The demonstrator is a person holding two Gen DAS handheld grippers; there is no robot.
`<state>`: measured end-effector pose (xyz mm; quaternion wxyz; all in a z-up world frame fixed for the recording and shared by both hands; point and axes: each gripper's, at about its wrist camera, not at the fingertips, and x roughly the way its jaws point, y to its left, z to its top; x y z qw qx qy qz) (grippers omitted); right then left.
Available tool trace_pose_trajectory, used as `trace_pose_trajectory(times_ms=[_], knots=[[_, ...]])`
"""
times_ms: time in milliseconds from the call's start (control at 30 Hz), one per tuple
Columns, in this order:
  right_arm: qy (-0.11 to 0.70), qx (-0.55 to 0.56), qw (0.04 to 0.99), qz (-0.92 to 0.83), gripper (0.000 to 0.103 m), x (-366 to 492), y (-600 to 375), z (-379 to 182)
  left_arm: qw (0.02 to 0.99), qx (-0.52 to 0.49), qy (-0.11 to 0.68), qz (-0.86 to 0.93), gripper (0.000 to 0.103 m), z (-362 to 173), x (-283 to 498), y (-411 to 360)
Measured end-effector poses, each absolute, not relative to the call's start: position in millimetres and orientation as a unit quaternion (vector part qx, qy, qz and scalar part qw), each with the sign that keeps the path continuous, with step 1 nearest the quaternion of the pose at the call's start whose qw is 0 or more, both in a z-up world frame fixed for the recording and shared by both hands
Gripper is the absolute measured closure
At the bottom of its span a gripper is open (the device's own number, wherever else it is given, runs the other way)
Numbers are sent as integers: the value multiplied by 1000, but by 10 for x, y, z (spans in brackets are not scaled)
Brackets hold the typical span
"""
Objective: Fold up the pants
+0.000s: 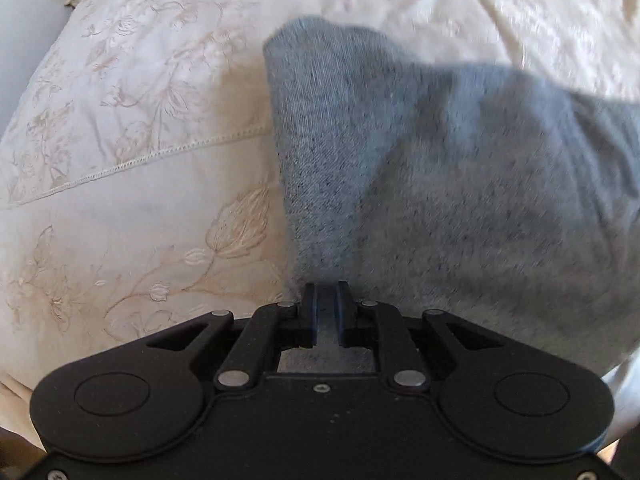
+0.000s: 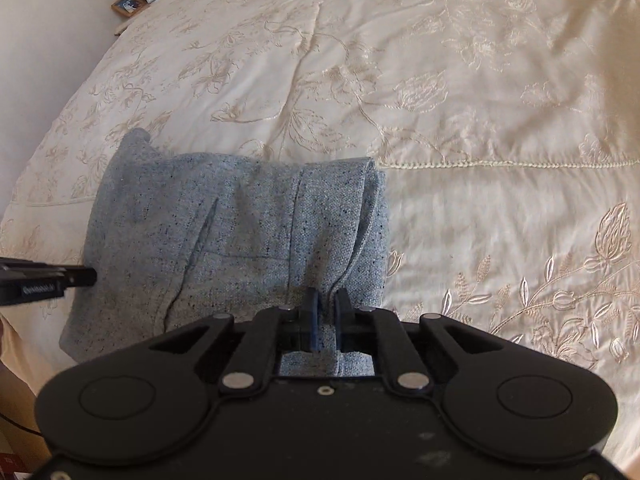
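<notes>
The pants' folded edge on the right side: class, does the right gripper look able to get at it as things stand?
Probably yes. The right gripper already sits over the pants near that edge, fabric between its narrow jaws; only bare bedspread lies beside it.

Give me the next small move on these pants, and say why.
Probably lift both grippers together and carry the near edge forward. The left gripper and right gripper each pinch the pants, already folded into a compact stack on the bedspread.

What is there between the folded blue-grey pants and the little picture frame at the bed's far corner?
Only bare cream embroidered bedspread between the blue-grey speckled fabric pants and wooden picture frame, seen from the right wrist view.
</notes>
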<state>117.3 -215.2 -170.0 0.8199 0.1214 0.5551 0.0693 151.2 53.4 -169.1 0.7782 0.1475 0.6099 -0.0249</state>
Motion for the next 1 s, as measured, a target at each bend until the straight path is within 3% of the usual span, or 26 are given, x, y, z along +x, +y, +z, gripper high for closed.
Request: trace_pose_trajectory(times_ms=[333,433,1000], knots=[[524,95,845,56,86,1126,-2129,-1363,803,89,589,1,81,-1137,1635,465],[511,80,853,69,85,1234,-2032,-1287,805,99,585,5,59,-1159,1810,327],[564,0,826,8,80,1692,-1602,-1844,764,90,637,-42,58,-1828,2264,335]])
